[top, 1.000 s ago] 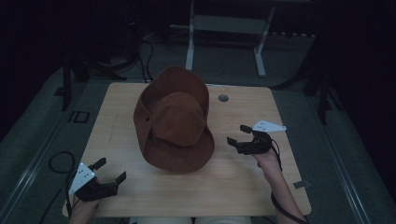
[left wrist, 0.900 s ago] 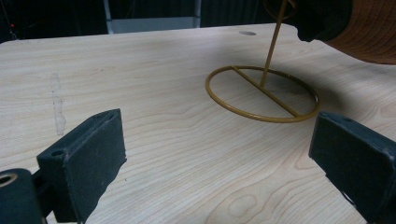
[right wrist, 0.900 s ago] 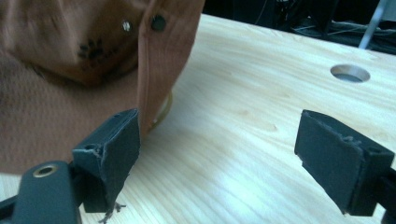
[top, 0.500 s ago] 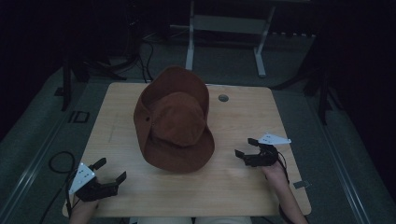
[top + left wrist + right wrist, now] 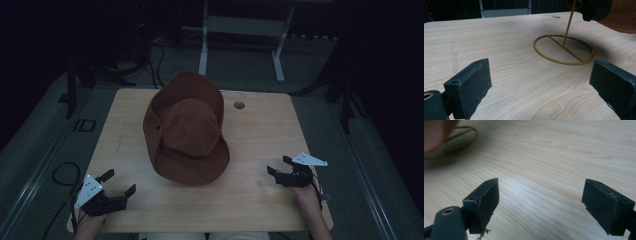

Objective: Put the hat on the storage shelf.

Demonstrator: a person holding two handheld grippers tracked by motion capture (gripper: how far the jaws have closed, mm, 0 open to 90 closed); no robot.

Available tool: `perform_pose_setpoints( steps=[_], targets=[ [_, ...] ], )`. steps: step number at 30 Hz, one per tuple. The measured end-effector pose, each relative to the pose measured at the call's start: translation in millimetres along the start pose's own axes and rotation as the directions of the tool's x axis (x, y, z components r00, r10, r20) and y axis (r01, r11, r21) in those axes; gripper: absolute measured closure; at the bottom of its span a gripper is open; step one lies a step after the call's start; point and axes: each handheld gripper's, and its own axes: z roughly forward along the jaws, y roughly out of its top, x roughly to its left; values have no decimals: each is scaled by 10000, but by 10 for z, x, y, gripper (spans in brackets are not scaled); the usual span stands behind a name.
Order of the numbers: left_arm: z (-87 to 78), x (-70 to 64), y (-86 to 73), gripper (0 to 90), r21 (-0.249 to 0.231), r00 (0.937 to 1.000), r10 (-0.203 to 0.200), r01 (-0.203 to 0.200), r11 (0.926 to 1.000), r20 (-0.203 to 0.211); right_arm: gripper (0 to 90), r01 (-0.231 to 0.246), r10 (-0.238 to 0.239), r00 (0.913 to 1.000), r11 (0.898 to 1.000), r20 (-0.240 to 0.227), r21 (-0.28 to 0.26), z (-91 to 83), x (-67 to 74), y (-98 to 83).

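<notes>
A: Brown hat (image 5: 187,130) perched on a brass-coloured wire stand (image 5: 565,48), a little toward ten o'clock from the middle of the wooden table (image 5: 260,125). Brim tilted, lower edge dipping toward six o'clock, crown leaning toward twelve.

B: Stand in the left gripper view?

A: Ring base flat on the wood, with a crossbar and a thin upright rod rising from it into the hat's underside at one o'clock of that view. Hat edge darkly shadowed there, lighter brown further right.

B: And the right gripper view?

A: Blurred brown brim (image 5: 436,133) at eleven o'clock, a curve of the wire ring (image 5: 461,135) beneath it. Bare wood grain everywhere else between the jaws.

B: Left gripper?

A: Left gripper (image 5: 119,185) at seven o'clock of the hat, near the table's front left corner, held in a hand at the edge. Jaws spread wide, nothing between them, aimed roughly at the stand. Well apart from the hat.

B: Right gripper?

A: Right gripper (image 5: 279,165) at four o'clock of the hat, near the front right edge, grey three-cornered plate on top. Jaws likewise spread, empty, pointing toward nine o'clock. Also well apart from the brim.

B: Anything else on the table?

A: A small round grommet hole (image 5: 239,105) at two o'clock of the hat, just beside the brim. Beyond the far edge, at twelve o'clock, the pale legs of another desk frame (image 5: 204,45) on the dark floor.
</notes>
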Motion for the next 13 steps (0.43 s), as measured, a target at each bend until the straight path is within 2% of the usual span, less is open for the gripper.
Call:
perform_pose_setpoints(
  steps=[3,5,10,13],
  targets=[
    [0,1,-2,43,29,10000,3,-3,10000,4,143,167,-164,9972,9999,724,-34,-24,-37,-43],
    [0,-1,-3,43,41,10000,0,0,10000,8,143,17,-8,9954,10000,962,-86,-36,-75,-67],
    [2,-5,-8,43,52,10000,-5,5,10000,-2,143,-279,327,9923,9987,1191,-417,-65,-119,-87],
    [4,-8,-7,43,93,10000,72,-72,9999,-17,143,-177,206,9928,9995,1182,-255,-48,-111,-94]
  ],
)
